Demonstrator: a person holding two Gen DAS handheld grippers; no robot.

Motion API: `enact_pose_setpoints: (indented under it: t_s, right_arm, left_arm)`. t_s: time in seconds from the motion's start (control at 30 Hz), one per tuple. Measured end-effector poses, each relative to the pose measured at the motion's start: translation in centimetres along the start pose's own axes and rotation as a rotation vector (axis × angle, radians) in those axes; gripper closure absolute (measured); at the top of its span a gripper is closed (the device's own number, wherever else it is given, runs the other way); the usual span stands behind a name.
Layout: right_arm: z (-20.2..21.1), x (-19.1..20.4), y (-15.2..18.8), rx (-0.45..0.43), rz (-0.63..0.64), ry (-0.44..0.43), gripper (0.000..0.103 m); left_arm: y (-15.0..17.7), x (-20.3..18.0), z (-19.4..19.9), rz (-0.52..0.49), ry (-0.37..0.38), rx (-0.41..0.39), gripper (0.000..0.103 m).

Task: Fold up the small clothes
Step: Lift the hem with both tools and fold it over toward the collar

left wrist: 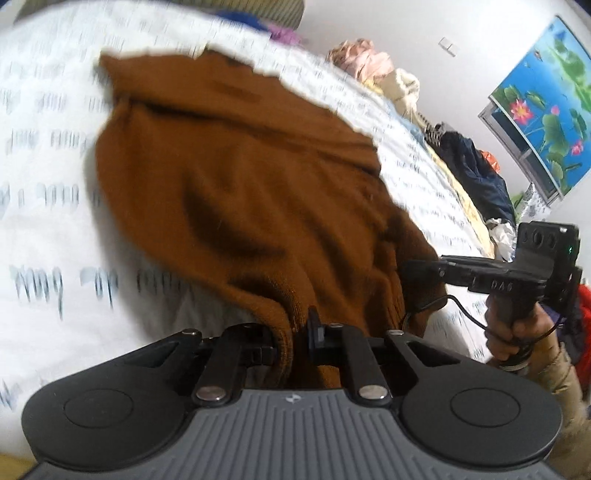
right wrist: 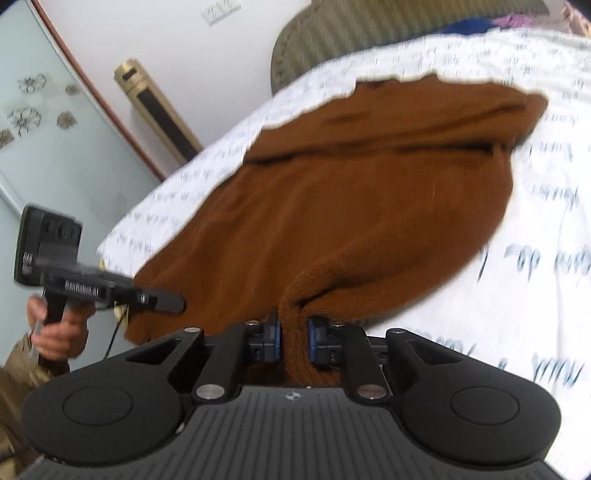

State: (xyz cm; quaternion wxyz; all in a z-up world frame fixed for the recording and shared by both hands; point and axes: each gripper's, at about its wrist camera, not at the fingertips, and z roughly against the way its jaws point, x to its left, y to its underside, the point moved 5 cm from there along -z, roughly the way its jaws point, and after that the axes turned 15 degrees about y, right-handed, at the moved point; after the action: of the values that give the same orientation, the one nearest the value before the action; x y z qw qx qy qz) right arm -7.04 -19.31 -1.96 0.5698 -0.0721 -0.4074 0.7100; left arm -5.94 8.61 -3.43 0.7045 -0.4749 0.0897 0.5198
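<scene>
A brown knitted garment (left wrist: 240, 177) lies spread on a white bed sheet with printed writing (left wrist: 44, 155). My left gripper (left wrist: 291, 343) is shut on a bunched fold of the garment's near hem. In the right wrist view the same brown garment (right wrist: 369, 206) stretches away across the sheet (right wrist: 546, 229), and my right gripper (right wrist: 293, 339) is shut on another pinch of its near edge, the cloth squeezed between the blue pads. Each gripper shows in the other's view, held by a hand: the right one (left wrist: 421, 267) at the garment's right corner, the left one (right wrist: 170, 301) at its left corner.
Piles of other clothes (left wrist: 476, 173) line the bed's far right side, under a flower picture (left wrist: 543, 110) on the wall. A striped headboard (right wrist: 369, 33) stands behind the bed. A gold-coloured tower unit (right wrist: 155, 107) and a glass door (right wrist: 48, 129) are left of the bed.
</scene>
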Motion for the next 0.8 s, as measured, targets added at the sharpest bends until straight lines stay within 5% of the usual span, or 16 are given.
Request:
enact_pose_setpoints:
  t_s: [0.2,0.37,0.5,0.8]
  right_arm:
    - [-0.5,-1.5,-4.2,-0.097,-0.033,0.054,0.085]
    - [-3.5,-4.9,-5.0,-0.075,-0.121,0.210,0.085]
    - [-3.7,-5.9,-4.3,-0.049,-0.239,0.161,0.081]
    - [-2.9,-4.0,-1.9,-0.022,-0.175,0.127,0.068]
  left_arm:
    - [-4.5,0.4,-0.4,-0.106,-0.104,-0.107,0.090]
    - [-5.6,3.4,-1.8,-0.032,-0.163,-0.115,0.090]
    - [-5.3,3.8,-2.2,-0.020,-0.159,-0.111,0.090]
    - [-4.6,3.7,-2.4,-0.021,-0.156,-0.109,0.088]
